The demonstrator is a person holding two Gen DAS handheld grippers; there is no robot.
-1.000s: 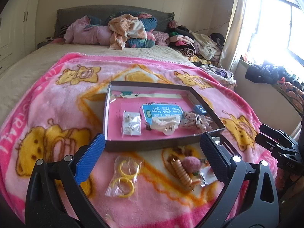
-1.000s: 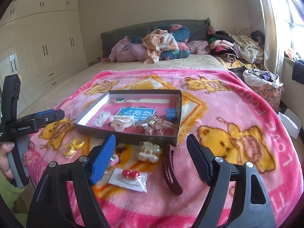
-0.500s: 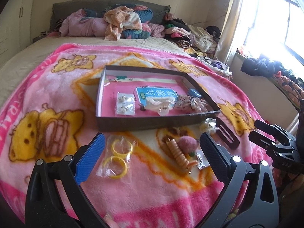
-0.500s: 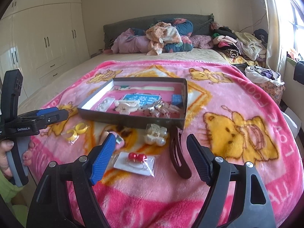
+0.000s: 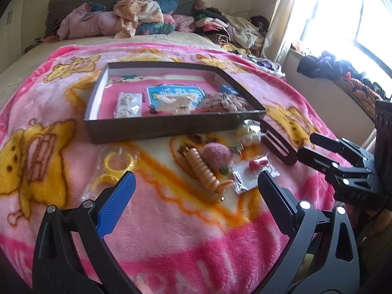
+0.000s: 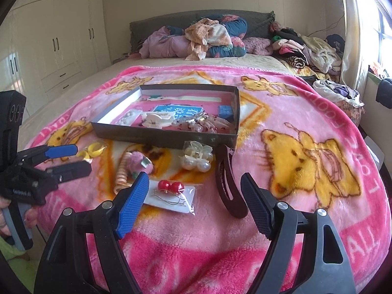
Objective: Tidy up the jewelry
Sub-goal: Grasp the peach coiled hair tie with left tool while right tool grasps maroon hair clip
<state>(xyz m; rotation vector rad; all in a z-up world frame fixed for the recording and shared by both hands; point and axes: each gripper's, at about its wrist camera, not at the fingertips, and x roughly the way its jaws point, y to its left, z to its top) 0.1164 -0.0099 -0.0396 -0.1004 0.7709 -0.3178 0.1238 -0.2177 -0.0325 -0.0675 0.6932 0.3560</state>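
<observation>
Box: shallow dark box (image 6: pixel 169 137) on the pink blanket (image 6: pixel 306 127) of the bed, already holding a white claw clip (image 6: pixel 156 120), a blue card, a blue block and some bagged pieces.
Left to sort: yellow rings in a bag (image 5: pixel 115 166), beige spiral tie (image 5: pixel 202 171), pink pompom (image 5: pixel 216 156), red bead earrings in a bag (image 6: pixel 171 192), pearl clip (image 6: pixel 196 158) and dark hair clip (image 6: pixel 226 186), all lying in front of the box.
Progress: roughly halfway, I judge.
Left tool (image 5: pixel 196 196): jaws wide apart, nothing between them.
Right tool (image 6: pixel 194 203): jaws wide apart, empty, above the earring bag.
Hard to make out: clear bagged pieces inside the box blur together; the yellow rings are partly hidden by the left tool.
</observation>
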